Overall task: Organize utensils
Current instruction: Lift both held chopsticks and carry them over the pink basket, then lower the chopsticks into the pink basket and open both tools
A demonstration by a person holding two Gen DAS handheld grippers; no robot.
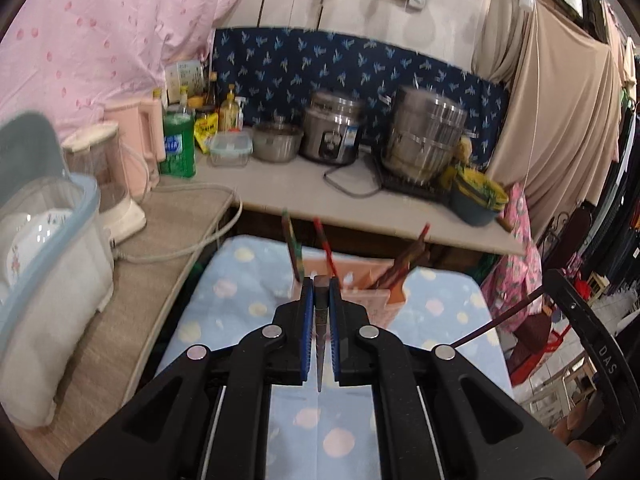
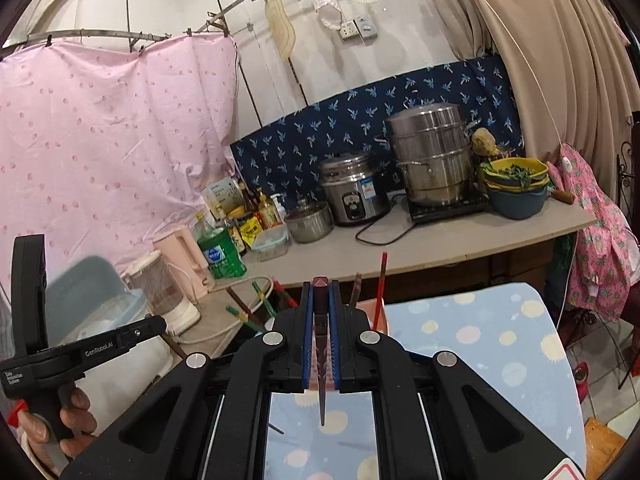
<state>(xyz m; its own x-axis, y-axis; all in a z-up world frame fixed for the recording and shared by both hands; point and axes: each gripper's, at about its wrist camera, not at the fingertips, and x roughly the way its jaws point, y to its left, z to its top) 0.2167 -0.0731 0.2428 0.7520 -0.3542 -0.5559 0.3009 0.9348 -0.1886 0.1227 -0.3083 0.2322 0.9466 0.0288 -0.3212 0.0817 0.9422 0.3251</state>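
While both clamp a chopstick | left gripper (image 1: 321,292) on chopstick (image 1: 320,344), right gripper (image 2: 320,296) likewise | holder (image 1: 360,292) frame centre, just ahead | lower tip-first, release once seated.

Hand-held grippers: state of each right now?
Left hand-held gripper: closed on a dark chopstick.
Right hand-held gripper: closed on a dark red chopstick.

pink holder (image 2: 376,312) mostly hidden, chopsticks (image 1: 404,260) blurred
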